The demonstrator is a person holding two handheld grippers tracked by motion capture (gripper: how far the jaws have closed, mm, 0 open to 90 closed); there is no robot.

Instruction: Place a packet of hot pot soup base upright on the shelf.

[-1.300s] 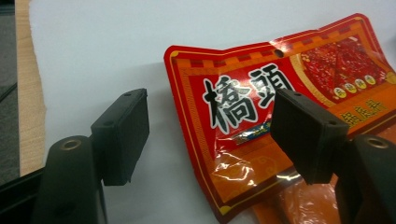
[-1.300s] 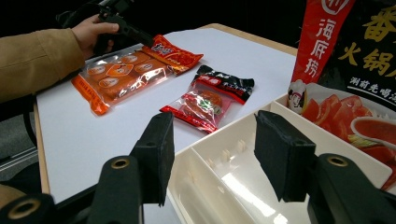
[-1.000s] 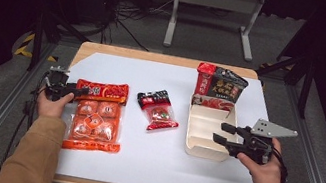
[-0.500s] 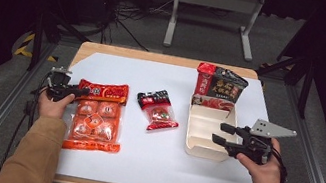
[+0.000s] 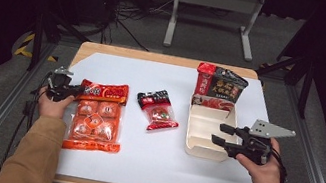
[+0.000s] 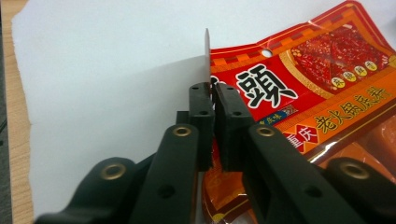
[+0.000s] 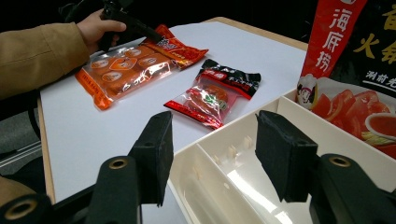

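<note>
A large orange-red snack packet (image 5: 96, 115) lies flat at the left of the white sheet. My left gripper (image 5: 77, 90) is shut on its top left corner. In the left gripper view the jaws pinch the packet's edge (image 6: 208, 56), which stands up thin between them, and the gripper (image 6: 214, 93) sits at the printed header. My right gripper (image 5: 218, 133) is open at the near right rim of a cream divided tray (image 5: 201, 151). In the right gripper view its jaws (image 7: 212, 144) straddle the tray's wall (image 7: 219, 135) with nothing held.
A small red and black packet (image 5: 158, 109) lies mid-table between the large packet and the tray. A tall red and black pouch (image 5: 219, 86) stands upright at the tray's far end. The wooden table edge (image 5: 156, 58) borders the sheet.
My left gripper has crept slightly right onto the packet's corner. My right gripper has edged a little left over the tray's rim. The packets and tray have not moved.
</note>
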